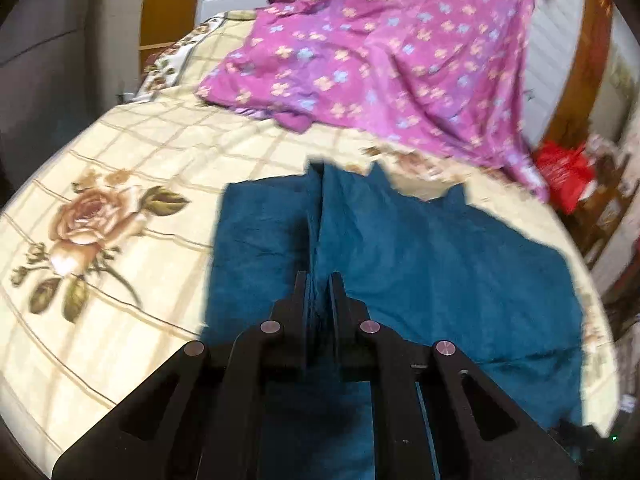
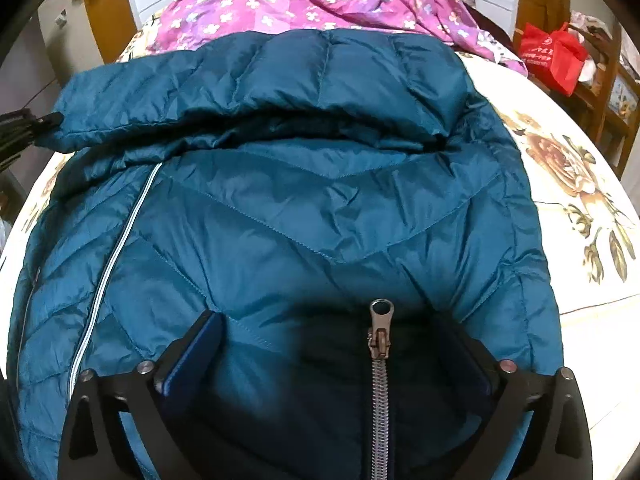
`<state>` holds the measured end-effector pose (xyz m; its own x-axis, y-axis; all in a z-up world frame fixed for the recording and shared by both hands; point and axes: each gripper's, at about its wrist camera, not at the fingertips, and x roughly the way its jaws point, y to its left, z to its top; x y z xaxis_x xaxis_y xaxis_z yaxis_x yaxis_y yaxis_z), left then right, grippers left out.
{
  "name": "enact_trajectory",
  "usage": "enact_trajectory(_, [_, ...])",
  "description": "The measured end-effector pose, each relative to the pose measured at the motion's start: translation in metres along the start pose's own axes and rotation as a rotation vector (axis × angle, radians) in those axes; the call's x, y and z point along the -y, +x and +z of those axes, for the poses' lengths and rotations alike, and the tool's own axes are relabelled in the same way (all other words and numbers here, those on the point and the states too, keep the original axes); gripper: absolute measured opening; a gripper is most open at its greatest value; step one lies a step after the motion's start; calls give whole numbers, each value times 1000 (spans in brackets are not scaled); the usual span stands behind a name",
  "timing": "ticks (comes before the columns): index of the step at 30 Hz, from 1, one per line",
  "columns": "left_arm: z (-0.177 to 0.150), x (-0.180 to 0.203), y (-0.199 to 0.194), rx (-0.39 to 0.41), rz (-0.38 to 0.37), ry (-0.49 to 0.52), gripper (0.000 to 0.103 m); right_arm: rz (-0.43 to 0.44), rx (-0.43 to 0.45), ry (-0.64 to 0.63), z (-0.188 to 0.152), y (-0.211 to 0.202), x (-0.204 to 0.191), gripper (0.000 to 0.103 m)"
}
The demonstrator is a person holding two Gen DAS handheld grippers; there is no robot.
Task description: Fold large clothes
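A teal quilted down jacket [image 2: 312, 216] lies spread on the bed, over a cream bedsheet [image 1: 120, 160] printed with a grid and big brown roses. Behind it, toward the head of the bed, sits a rumpled purple floral quilt [image 1: 380, 48], and off the far side a red plastic bag [image 2: 552, 56] rests on wooden furniture.

The left gripper [image 1: 320, 280] has its two black fingers pressed nearly together, with a ridge of the jacket's teal fabric pinched between them; the cloth rises in a narrow fold straight ahead of the tips. In the right wrist view that same gripper shows at the left edge, clamped on the end of the jacket's sleeve [image 2: 120, 96], which lies folded across the upper part of the garment.

The right gripper [image 2: 332, 344] stands spread as wide as it goes, its blue-padded fingers on either side of the metal zipper pull [image 2: 380, 332] near the jacket's edge. Nothing is squeezed between the pads; they hover over or rest on the fabric, I cannot tell which
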<state>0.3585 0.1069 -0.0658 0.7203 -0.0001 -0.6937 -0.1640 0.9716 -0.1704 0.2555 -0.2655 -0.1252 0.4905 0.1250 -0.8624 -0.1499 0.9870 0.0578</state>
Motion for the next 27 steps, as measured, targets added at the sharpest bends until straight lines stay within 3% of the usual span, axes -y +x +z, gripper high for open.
enact_trajectory(4, [-13,-27,28,-90,65,-54,8,0,-16,-7,1,2,0,103])
enact_trajectory(8, [-9,-38,7,-11,68,-106,8,15,-18,-3,5,-1,3,99])
enact_trajectory(11, [6,-16,-2,39,50,-61,8,72,114,17,13,-28,10,96])
enact_trajectory(14, [23,20,6,71,15,4,8,51,250,47,22,-55,24,96])
enact_trajectory(17, [31,56,40,38,-17,100,17,10,312,123,32,-67,44,96])
enact_trajectory(18, [27,64,60,-3,27,139,17,-5,303,163,37,-67,53,96])
enact_trajectory(20, [17,58,89,-93,112,127,17,-1,294,230,50,-71,71,93])
enact_trajectory(21, [10,50,97,-122,102,100,17,3,295,246,59,-73,78,87])
enact_trajectory(25, [0,38,83,-91,62,72,17,-25,348,166,116,-75,85,80])
enact_trajectory(27, [7,31,78,-82,9,21,17,17,341,134,148,-63,82,73])
